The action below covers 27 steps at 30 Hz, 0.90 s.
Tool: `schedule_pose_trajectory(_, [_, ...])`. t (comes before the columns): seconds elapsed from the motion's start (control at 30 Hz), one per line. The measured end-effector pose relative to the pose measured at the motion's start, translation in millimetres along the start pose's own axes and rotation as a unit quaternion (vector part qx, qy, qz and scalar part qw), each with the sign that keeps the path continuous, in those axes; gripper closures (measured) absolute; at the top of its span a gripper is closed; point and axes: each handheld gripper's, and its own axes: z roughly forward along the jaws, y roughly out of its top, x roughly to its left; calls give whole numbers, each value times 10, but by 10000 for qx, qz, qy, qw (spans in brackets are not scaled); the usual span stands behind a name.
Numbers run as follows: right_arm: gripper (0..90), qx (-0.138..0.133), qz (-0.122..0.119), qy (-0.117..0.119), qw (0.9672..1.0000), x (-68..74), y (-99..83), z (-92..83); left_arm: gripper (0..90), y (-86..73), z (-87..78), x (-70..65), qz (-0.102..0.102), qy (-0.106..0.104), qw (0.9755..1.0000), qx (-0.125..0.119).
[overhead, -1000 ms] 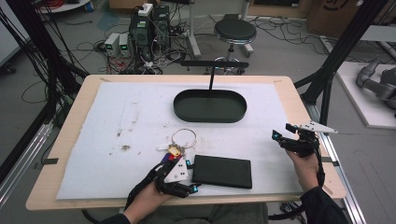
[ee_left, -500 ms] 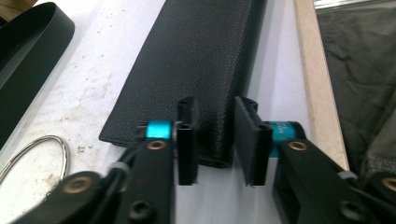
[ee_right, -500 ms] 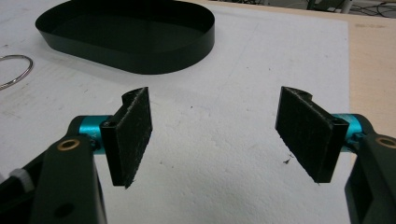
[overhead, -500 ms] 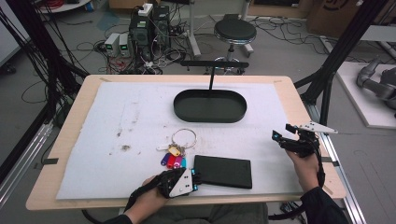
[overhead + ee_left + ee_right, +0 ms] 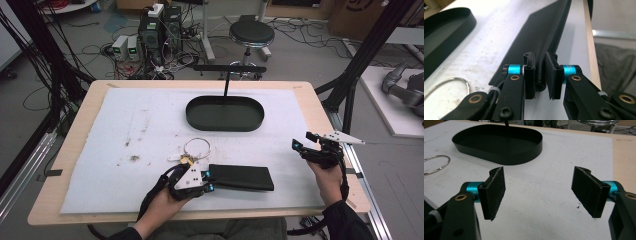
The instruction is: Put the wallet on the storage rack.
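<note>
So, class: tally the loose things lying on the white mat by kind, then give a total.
Black oval tray: 1
Black flat pouch: 1
Key ring with keys: 1
Total: 3

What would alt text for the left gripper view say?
The left gripper clamps the near edge of a black wallet, its two black jaws having just closed on it. The wallet stretches away over a white mat, with a metal key ring at lower left.

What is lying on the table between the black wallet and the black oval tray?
In the high view, a key ring with keys lies on the white mat between the black wallet and the oval tray, toward the wallet's left end.
</note>
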Motion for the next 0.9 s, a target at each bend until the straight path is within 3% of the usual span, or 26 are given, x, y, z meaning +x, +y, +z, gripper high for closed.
schedule_pose_trajectory(0.07, [275, -30, 26, 67, 10000, 8, 3, -8, 787, 26, 2, 54, -112, 30, 9999, -85])
schedule_pose_trajectory(0.13, [275, -189, -47, 287, 9994, 31, 18, -28, 787, 59, 8, 117, -209, 31, 9996, -163])
schedule_pose_trajectory(0.17, [275, -189, -47, 287, 9994, 31, 18, -28, 787, 77, 14, 149, -270, 44, 9994, -208])
schedule_pose_trajectory(0.2, [275, -305, -130, 510, 9981, 56, 32, -47, 789, 110, 26, 219, -405, 59, 9986, -332])
schedule_pose_trajectory(0.23, [275, -305, -130, 510, 9981, 56, 32, -47, 789, 110, 26, 219, -405, 59, 9986, -332])
schedule_pose_trajectory(0.33, [275, -442, -330, 920, 9942, 112, 54, -73, 790, 150, 41, 345, -609, 93, 9969, -491])
schedule_pose_trajectory(0.37, [276, -461, -378, 992, 9933, 116, 54, -71, 790, 162, 49, 415, -739, 101, 9955, -583])
schedule_pose_trajectory(0.5, [275, -462, -441, 1256, 9900, 140, 55, -70, 790, 164, 69, 524, -952, 112, 9928, -717])
schedule_pose_trajectory(0.53, [275, -436, -487, 1495, 9866, 155, 54, -64, 790, 164, 80, 559, -992, 108, 9920, -768])
schedule_pose_trajectory(0.6, [275, -407, -498, 1584, 9853, 164, 53, -59, 790, 166, 91, 594, -1034, 131, 9913, -804])
schedule_pose_trajectory(0.67, [284, -246, -620, 1875, 9800, 213, 46, -12, 789, 160, 101, 629, -1068, 124, 9906, -848])
schedule_pose_trajectory(0.73, [299, -169, -684, 1936, 9786, 235, 43, 10, 789, 146, 110, 658, -1132, 88, 9894, -910])
schedule_pose_trajectory(0.77, [311, -6, -824, 2058, 9751, 283, 36, 72, 789, 139, 112, 672, -1129, 69, 9892, -929])
schedule_pose_trajectory(0.9, [343, 208, -963, 2135, 9720, 337, 22, 151, 787, 126, 118, 694, -1144, 34, 9886, -976])
